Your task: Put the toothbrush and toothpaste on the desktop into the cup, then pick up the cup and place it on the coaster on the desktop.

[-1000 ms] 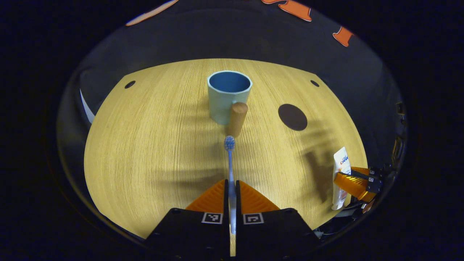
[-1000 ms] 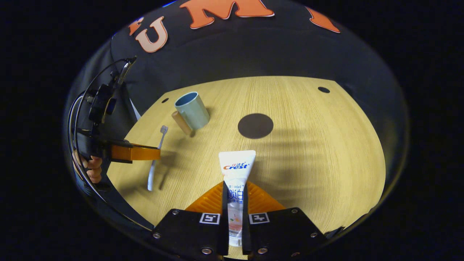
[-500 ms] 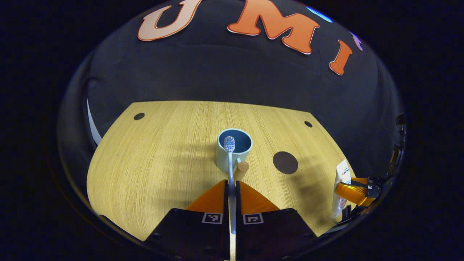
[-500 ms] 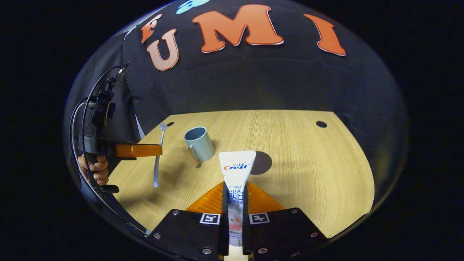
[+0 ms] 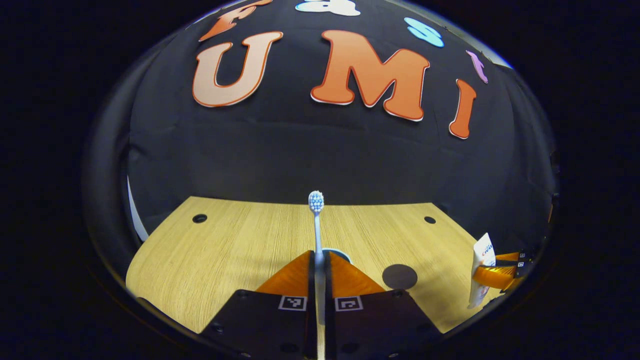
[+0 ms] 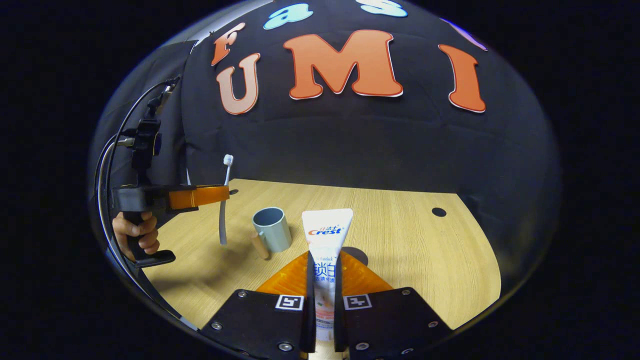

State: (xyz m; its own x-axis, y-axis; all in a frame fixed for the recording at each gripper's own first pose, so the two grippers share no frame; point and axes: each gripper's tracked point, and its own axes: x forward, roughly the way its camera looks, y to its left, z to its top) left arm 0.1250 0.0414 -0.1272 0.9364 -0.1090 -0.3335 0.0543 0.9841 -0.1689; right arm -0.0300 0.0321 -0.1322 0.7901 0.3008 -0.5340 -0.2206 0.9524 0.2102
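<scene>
We see the left gripper (image 5: 320,262) clamped on the toothbrush (image 5: 316,220), held upright. The right gripper (image 6: 323,267) pinches the toothpaste (image 6: 326,235); the cup (image 6: 271,229) seems untouched.

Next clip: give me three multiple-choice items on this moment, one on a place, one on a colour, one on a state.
1. Where is the toothbrush?
A. in the cup
B. flat on the desk
C. in the air, held upright

2. What colour is the coaster?
A. dark
B. white
C. yellow

3. What do the right tongs hold?
A. nothing
B. the toothpaste
C. the cup

Key: 1 C, the left tongs grip it above the desk, left of the cup. 2 A, it is a dark disc on the pale wood. 3 B, both fingers press on the toothpaste.
</scene>
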